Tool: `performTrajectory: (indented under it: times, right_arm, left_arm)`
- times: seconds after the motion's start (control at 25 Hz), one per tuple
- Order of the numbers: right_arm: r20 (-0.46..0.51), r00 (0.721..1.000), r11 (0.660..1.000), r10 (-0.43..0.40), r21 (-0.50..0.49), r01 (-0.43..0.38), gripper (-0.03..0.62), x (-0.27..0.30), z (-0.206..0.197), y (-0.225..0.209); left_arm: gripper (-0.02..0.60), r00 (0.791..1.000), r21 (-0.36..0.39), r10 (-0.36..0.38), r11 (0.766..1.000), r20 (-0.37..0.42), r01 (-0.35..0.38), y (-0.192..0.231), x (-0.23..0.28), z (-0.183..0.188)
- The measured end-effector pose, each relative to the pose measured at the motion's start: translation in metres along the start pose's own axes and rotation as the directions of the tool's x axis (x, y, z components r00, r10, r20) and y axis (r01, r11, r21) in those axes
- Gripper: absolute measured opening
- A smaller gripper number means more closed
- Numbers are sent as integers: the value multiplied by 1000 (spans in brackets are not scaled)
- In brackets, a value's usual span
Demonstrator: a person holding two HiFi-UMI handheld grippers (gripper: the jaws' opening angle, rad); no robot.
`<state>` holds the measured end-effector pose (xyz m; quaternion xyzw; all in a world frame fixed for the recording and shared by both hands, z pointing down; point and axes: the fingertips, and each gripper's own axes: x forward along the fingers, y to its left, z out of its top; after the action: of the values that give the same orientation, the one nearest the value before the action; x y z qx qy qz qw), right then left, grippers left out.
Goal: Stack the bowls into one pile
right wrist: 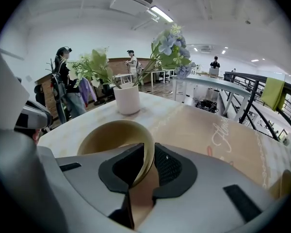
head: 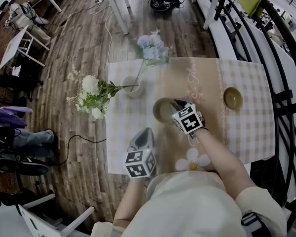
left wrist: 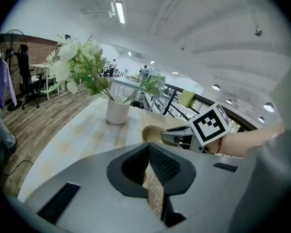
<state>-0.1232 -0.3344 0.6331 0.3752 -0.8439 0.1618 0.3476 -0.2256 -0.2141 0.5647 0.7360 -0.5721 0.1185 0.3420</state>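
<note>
Ceramic-looking, stiff and likely breakable, the tan bowl [head: 161,111] at mid-frame on the table [head: 246,132] is pinched by its rim, a sensible hold, in the right gripper [head: 176,103], while the left gripper [head: 147,133] is clenched on nothing and a second bowl [head: 232,98] sits at right.

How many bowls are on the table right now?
2. The middle bowl has its rim in the right gripper; the other bowl sits alone toward the right. Nested ones may be hidden.
</note>
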Motion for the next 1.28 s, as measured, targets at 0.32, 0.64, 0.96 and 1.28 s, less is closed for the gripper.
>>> performTrajectory:
  times: [0.32, 0.64, 0.96, 1.28]
  right_arm:
    - [40, 999, 1000, -18, 8, 18, 26, -10, 10, -2]
    - [124, 992, 1000, -30, -1, 30, 17, -34, 28, -9]
    - [158, 987, 1000, -14, -10, 15, 17, -71, 20, -33]
    - [186, 983, 1000, -12, -9, 14, 17, -111, 8, -68]
  left_arm:
    - [5, 1000, 7, -6, 1000, -6, 6, -6, 0, 0]
    - [5, 1000, 52, -18, 998, -3, 19, -28, 1, 4]
    - [5, 1000, 69, 0, 998, 17, -1, -71, 2, 2]
    - [5, 1000, 61, 0, 998, 27, -2, -123, 8, -7]
